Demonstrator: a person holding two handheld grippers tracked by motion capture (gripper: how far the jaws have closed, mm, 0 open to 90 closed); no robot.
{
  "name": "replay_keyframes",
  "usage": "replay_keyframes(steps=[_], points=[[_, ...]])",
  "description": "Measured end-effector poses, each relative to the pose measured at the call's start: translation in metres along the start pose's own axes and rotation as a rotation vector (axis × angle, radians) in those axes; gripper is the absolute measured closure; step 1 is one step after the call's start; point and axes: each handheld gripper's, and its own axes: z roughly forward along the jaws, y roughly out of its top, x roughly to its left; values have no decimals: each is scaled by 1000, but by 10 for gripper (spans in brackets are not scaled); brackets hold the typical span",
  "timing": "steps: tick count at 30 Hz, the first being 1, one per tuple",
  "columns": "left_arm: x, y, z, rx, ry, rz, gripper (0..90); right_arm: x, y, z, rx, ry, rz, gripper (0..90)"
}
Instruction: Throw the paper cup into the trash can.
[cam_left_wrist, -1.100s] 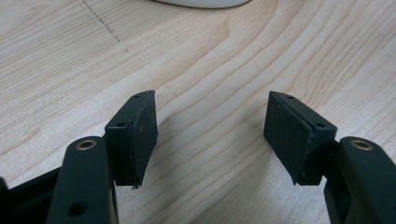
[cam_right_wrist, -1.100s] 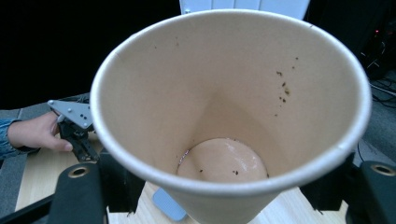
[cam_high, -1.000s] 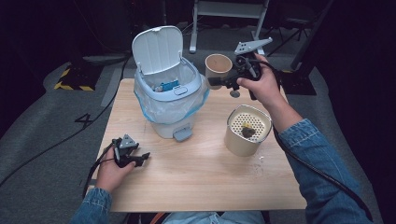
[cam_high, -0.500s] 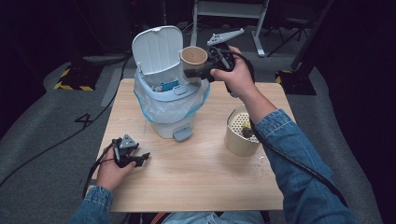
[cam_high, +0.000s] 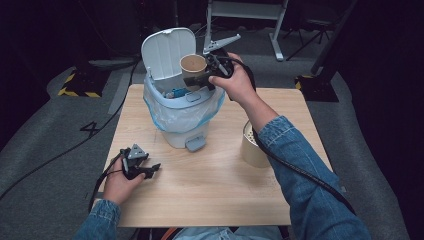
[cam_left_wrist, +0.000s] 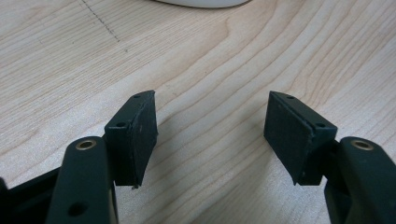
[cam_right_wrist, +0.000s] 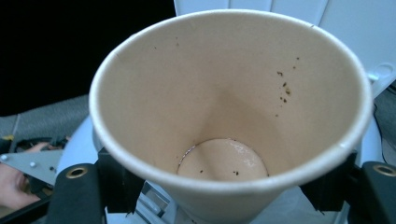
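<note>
My right gripper (cam_high: 196, 79) is shut on a brown paper cup (cam_high: 193, 65), held upright above the open mouth of a small white bin (cam_high: 182, 112) whose lid (cam_high: 167, 50) stands up behind it. In the right gripper view the cup (cam_right_wrist: 229, 116) is empty apart from a few dark specks, and the jaws press on its two sides. My left gripper (cam_high: 150, 170) rests on the wooden table (cam_high: 225, 170) at the near left. Its black pads (cam_left_wrist: 135, 130) stand apart over bare wood with nothing between them.
The bin has a blue-edged plastic liner (cam_high: 182, 117) and some items inside. A tan perforated cylinder (cam_high: 252, 147) stands on the table to the right, partly behind my right forearm. Cables trail off the table's left side.
My right gripper has carried the cup leftward from beside the tan cylinder to above the bin's opening. The left gripper has stayed where it was.
</note>
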Motion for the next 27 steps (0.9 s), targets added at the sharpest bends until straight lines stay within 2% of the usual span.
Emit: replay_keyframes(steps=[5, 8, 10, 12, 14, 16, 20, 23, 27], points=[[0, 0, 0, 0, 0, 0, 350, 1, 0, 4, 33, -10, -3, 277], [0, 0, 0, 0, 1, 0, 350, 1, 1, 6, 59, -34, -20, 274], [0, 0, 0, 1, 0, 1, 350, 0, 1, 8, 76, -23, -26, 265], [0, 0, 0, 0, 0, 0, 350, -1, 0, 9, 97, -26, -52, 218], [0, 0, 0, 0, -1, 0, 350, -1, 0, 11, 85, -38, -61, 152], [0, 0, 0, 1, -1, 1, 350, -2, -1, 12, 85, -29, -75, 156], [0, 0, 0, 0, -1, 1, 350, -1, 0, 13, 65, -36, -71, 160], [0, 0, 0, 0, 0, 0, 349, 1, 3, 11, 18, -42, -70, 162], [0, 0, 0, 0, 0, 0, 349, 3, 5, 9, -5, -60, -84, 166]])
